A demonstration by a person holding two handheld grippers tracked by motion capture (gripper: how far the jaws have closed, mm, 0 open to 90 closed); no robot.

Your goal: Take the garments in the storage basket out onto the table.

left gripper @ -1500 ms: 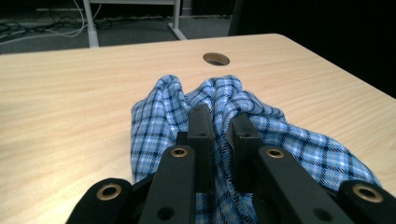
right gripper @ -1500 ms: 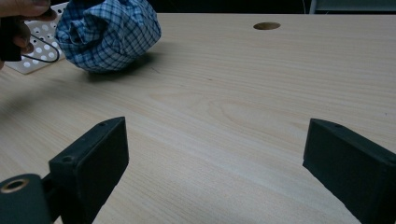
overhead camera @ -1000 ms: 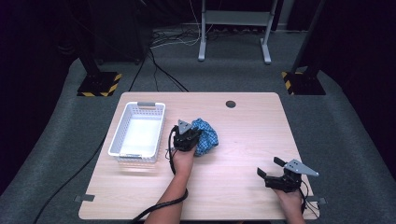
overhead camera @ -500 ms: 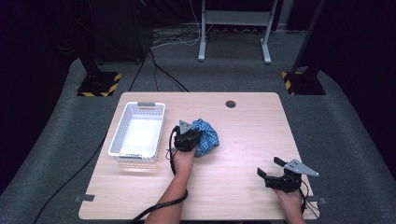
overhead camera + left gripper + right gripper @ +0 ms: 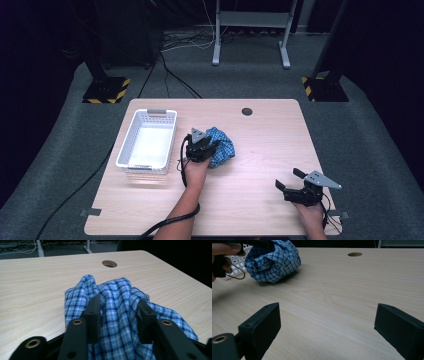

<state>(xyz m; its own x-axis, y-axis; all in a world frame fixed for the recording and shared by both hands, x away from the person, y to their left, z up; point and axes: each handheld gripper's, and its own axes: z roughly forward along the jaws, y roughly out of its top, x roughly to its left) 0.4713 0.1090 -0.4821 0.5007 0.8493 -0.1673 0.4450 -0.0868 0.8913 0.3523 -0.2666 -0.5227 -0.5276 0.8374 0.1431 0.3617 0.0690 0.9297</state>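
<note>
One blue checked cloth (image 5: 220, 146), one white basket (image 5: 148, 142) and two grippers are seen on a single wooden table (image 5: 260, 150), which has one round hole (image 5: 247, 111) near its far edge. The cloth is bunched in a heap near the middle of the table, just to the right of the basket and apart from it. The left gripper (image 5: 119, 308) is set down into the cloth, with a ridge of fabric standing between its two black fingers (image 5: 93, 312); its jaws have just been opening, and whether the pads still press on the fabric cannot be told. The right gripper (image 5: 289, 180) is held low over the bare table near the front right corner, well apart from the cloth, with its jaws spread wide and nothing between them. No brand, label or writing can be read on anything.
</note>
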